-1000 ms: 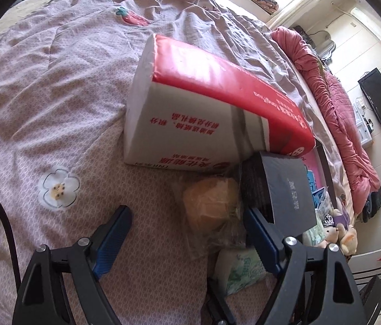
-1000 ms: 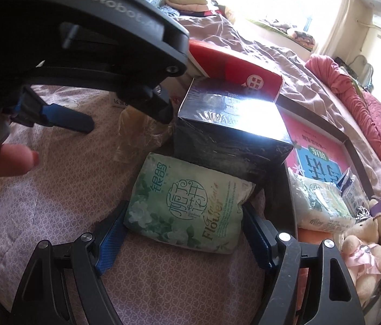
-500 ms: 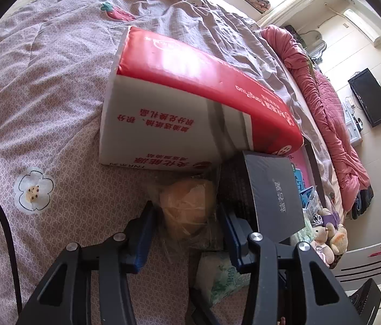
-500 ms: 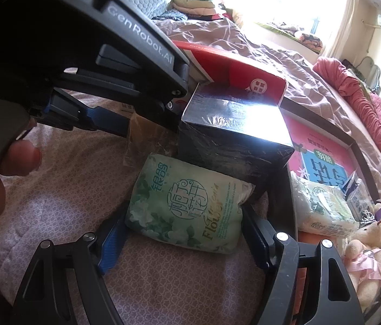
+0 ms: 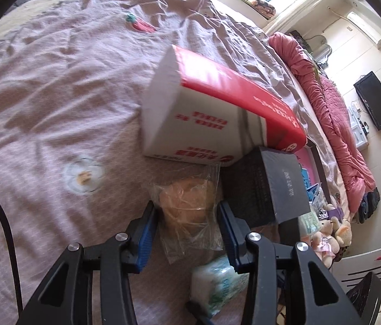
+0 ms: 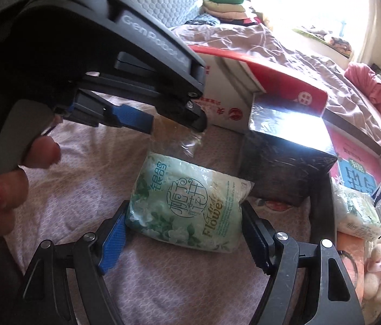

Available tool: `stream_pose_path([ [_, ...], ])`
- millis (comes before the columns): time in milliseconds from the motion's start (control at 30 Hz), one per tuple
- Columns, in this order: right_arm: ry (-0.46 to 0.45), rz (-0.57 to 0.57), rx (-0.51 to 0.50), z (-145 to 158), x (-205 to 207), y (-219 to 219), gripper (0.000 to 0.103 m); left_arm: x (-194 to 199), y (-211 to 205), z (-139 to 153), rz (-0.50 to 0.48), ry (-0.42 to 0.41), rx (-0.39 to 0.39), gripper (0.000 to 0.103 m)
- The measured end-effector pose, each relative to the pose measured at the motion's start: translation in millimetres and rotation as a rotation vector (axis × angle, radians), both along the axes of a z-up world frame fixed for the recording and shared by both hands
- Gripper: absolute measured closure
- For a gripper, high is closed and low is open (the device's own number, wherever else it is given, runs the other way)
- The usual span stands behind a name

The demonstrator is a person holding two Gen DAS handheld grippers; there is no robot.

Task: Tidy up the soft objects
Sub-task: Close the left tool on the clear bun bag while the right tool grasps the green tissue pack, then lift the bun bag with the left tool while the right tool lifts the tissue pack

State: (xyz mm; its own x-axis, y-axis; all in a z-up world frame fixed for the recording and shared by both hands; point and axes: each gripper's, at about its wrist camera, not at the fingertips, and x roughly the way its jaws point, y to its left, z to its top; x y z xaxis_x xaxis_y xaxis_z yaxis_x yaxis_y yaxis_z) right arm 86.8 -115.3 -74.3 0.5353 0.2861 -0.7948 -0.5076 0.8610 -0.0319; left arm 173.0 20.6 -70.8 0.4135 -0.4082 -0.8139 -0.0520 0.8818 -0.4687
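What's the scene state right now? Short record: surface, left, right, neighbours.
surface: pink patterned bedspread
left gripper: jaws just closed in, pressing both sides of the clear bag with an orange-brown lump
right gripper: jaws straddle the green-white tissue pack, which lies on the bedspread; contact on both sides, squeeze unclear
neighbours: red-and-white box behind the bag; black box to its right; plush bears at far right

left wrist: close, angled down over the bed (image 5: 55,94)
right wrist: close, angled down
shared: red-and-white box (image 5: 212,113) (image 6: 233,92), tissue pack (image 5: 217,281) (image 6: 190,205)
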Motion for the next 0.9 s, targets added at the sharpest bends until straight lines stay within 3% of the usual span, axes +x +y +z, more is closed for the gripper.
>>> stream_pose_path([
  [533, -0.028, -0.097, 0.004, 19.6, -11.4, -24.6, 0.024, -45.4, 16.2, 13.9, 0.039, -0.002, 0.121, 0.058],
  [900, -0.067, -0.177, 0.031, 44.0, -16.4, -56.9, 0.024, -69.0, -17.6, 44.7, -0.013, -0.058, 0.205, 0.058],
])
